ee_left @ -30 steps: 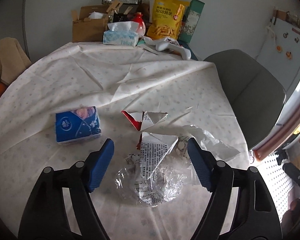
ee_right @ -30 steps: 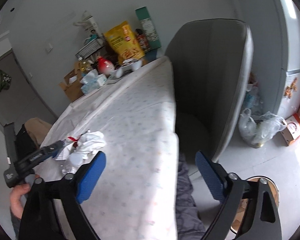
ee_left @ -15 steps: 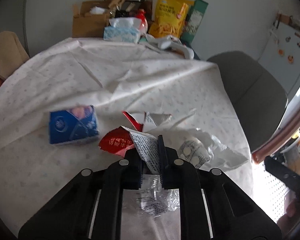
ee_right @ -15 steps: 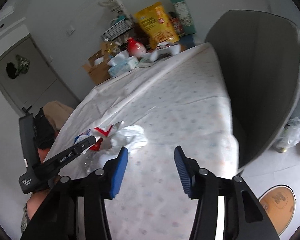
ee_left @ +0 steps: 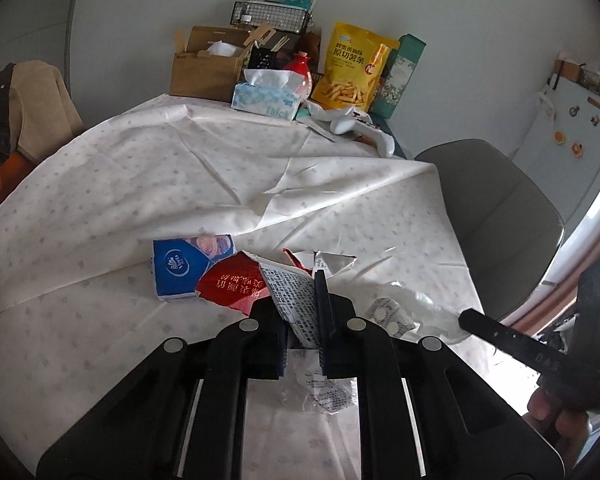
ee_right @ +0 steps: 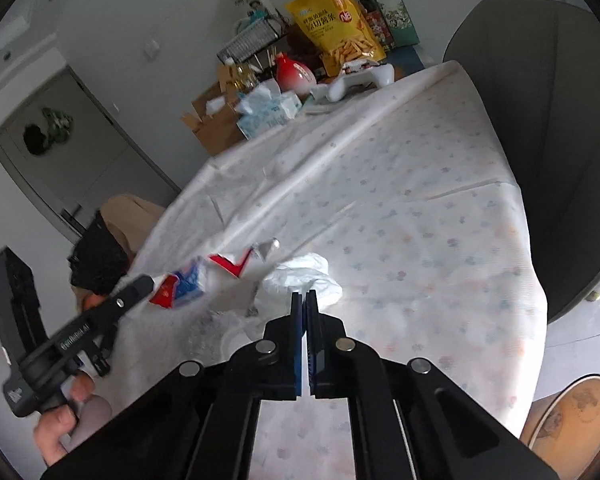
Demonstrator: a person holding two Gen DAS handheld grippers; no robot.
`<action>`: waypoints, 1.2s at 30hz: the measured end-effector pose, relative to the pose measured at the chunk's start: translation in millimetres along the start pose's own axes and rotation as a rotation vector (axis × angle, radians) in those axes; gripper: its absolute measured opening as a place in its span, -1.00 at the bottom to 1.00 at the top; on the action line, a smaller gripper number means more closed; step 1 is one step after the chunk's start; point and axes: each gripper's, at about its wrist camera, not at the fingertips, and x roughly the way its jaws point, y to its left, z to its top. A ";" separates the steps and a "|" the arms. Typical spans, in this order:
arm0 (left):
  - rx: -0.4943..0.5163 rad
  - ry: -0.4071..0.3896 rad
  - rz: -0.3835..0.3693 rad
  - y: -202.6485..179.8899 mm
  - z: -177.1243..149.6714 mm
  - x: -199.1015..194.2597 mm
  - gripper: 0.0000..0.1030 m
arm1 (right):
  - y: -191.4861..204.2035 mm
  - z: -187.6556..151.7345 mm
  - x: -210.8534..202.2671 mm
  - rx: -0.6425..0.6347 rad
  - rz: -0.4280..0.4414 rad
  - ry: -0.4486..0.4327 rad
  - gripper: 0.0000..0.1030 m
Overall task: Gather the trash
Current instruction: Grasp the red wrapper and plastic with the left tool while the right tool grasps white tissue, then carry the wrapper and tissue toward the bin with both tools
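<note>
Your left gripper (ee_left: 300, 312) is clamped on a torn red-and-white wrapper (ee_left: 260, 288), near the table's (ee_left: 180, 184) near edge. It looks light, thin and crinkly, so hold it deep between the fingers, not by a torn corner. Your right gripper (ee_right: 304, 320) is pressed closed with nothing visibly between its fingers, at the near edge, just short of a soft crumpled white tissue (ee_right: 304, 276). Beyond lies a blue tissue pack (ee_left: 184, 272); boxes and snack bags line the far edge.
</note>
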 end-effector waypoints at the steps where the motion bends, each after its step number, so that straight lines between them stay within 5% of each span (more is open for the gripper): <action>1: 0.005 -0.003 -0.002 -2.2 -0.1 -1.2 -0.76 | -0.1 0.9 -6.6 -0.001 0.006 -0.024 -0.95; 17: 0.096 0.018 -0.142 -72.2 -5.8 0.7 -0.76 | -28.5 -1.5 -108.4 0.032 -0.017 -0.221 -0.96; 36: 0.330 0.148 -0.367 -235.5 -60.7 27.4 -0.76 | -150.0 -56.4 -205.0 0.224 -0.269 -0.304 -0.95</action>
